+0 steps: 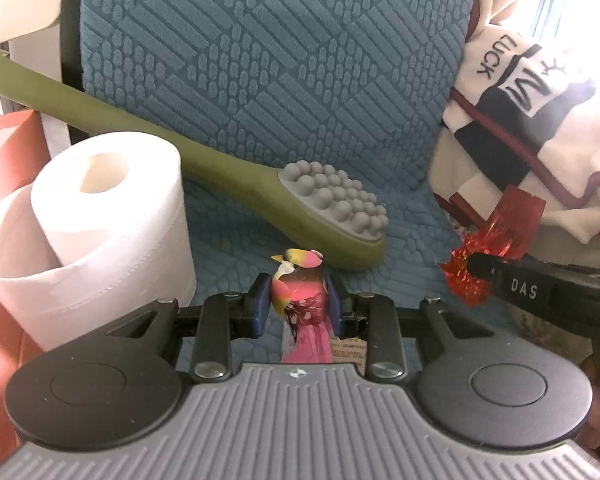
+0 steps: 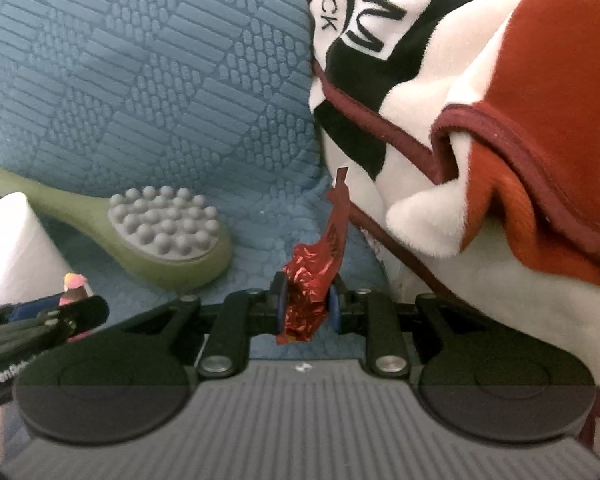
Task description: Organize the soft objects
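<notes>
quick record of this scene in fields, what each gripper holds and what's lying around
left gripper: shut on pink wrapper
right gripper: shut on red foil wrapper
surface: blue textured cushion
massage brush: green handle, grey nubs, lying on the cushion
toilet paper roll: left of the brush, upright
blanket: white, red and black, bunched at right, printed "LUCK"

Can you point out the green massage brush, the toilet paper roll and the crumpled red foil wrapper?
Green massage brush [image 1: 332, 204]: left wrist view, grey nubs.
White toilet paper roll [image 1: 108, 216]: left wrist view, side.
Crumpled red foil wrapper [image 2: 306, 292]: right wrist view, crumpled middle.
</notes>
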`<action>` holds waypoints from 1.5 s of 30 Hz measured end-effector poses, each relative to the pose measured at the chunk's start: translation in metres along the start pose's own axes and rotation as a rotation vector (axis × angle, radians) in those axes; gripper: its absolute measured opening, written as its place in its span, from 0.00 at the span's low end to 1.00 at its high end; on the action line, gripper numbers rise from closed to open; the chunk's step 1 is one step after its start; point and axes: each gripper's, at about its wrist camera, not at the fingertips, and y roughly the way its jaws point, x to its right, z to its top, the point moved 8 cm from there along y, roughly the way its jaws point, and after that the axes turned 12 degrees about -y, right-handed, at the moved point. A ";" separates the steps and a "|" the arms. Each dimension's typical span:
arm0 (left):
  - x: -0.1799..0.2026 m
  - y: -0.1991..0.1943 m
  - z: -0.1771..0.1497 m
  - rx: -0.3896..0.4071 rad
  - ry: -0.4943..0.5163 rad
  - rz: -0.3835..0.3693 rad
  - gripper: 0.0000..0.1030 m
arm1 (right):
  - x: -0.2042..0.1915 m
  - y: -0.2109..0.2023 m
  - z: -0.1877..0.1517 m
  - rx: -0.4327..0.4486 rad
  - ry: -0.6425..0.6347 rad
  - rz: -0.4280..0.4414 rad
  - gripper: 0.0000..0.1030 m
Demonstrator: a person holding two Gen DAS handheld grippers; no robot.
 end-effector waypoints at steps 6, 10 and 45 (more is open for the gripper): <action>-0.006 -0.016 -0.003 -0.002 -0.046 -0.004 0.34 | -0.008 -0.025 -0.012 0.006 -0.025 0.068 0.24; -0.006 -0.028 -0.009 -0.014 -0.052 -0.009 0.34 | -0.014 -0.041 -0.020 0.006 -0.031 0.101 0.24; 0.002 -0.171 -0.036 -0.035 -0.140 -0.113 0.34 | -0.022 -0.192 -0.052 0.017 -0.049 0.282 0.24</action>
